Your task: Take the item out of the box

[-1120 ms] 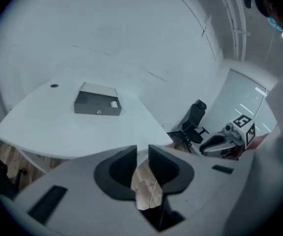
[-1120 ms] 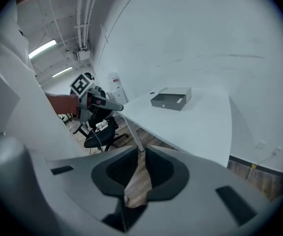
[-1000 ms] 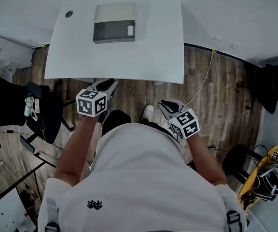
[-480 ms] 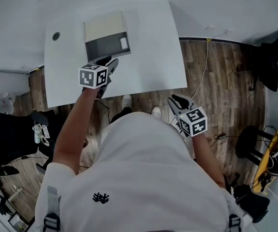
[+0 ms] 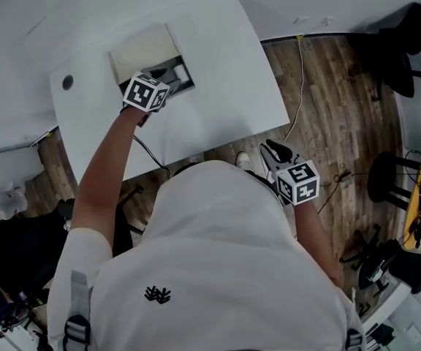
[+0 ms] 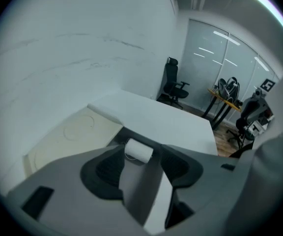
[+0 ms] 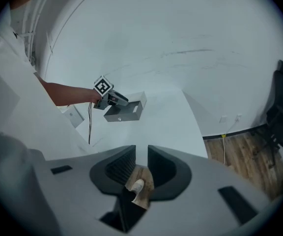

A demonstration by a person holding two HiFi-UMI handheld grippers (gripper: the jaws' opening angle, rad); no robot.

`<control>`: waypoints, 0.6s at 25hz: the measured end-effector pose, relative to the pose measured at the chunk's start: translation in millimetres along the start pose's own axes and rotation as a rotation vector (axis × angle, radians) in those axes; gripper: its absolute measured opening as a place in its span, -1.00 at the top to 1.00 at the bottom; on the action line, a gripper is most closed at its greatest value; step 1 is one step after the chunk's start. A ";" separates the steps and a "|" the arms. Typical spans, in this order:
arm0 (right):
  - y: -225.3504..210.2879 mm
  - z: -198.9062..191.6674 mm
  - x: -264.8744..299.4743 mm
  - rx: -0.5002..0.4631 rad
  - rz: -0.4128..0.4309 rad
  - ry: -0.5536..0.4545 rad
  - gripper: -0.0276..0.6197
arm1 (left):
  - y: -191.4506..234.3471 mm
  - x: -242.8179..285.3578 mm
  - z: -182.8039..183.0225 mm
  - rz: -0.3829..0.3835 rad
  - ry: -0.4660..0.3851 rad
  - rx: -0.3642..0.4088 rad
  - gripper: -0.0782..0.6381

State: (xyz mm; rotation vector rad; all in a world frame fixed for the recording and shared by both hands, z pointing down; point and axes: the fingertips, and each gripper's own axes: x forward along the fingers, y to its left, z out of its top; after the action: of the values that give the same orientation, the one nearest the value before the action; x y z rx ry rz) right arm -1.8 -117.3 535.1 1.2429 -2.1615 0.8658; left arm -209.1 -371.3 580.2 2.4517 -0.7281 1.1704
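The item (image 6: 139,150) is a small white roll, and it lies inside the dark box (image 5: 168,73), close to one end. The box sits on the white table (image 5: 218,86), and its pale lid (image 5: 141,46) is folded back and lies flat behind it. The person's bare arm reaches out over the table. The left gripper (image 6: 142,163) is right at the box and points into it. Its jaws are opening and stand wide apart. The roll is just past the tips, in line with the gap between them. The pads are not pressing on it, so the roll is not held. I cannot tell if the tips touch the box.

The right gripper (image 7: 141,162) is down by the person's side. It is off the near edge of the table and well apart from the box. Its jaws are only a little apart, and there is nothing in them. Through the gap you can see the wooden floor (image 7: 145,173) and the toe of a light shoe (image 7: 137,187)
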 end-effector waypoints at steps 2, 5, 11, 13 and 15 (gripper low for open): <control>-0.1 0.4 2.4 0.027 -0.027 0.001 0.67 | 1.2 16.1 -0.2 -0.030 0.029 0.063 0.12; 0.7 -0.3 4.3 0.067 -0.061 0.000 0.68 | 0.0 35.3 -5.1 -0.069 0.068 0.141 0.08; 7.4 -13.4 -6.0 0.122 -0.107 0.017 0.68 | -3.5 47.3 -12.8 -0.062 0.097 0.224 0.04; 7.9 -16.8 -9.4 0.139 -0.119 0.020 0.68 | -5.1 50.3 -13.6 -0.056 0.104 0.253 0.00; 9.3 -19.1 -11.9 0.153 -0.128 0.021 0.68 | -8.0 53.3 -17.1 -0.059 0.119 0.277 -0.01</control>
State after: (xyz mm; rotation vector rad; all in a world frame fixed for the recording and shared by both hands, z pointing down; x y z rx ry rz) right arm -2.5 -93.1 537.3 1.4223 -2.0059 1.0006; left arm -186.8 -372.6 632.1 2.5738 -0.4833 1.4654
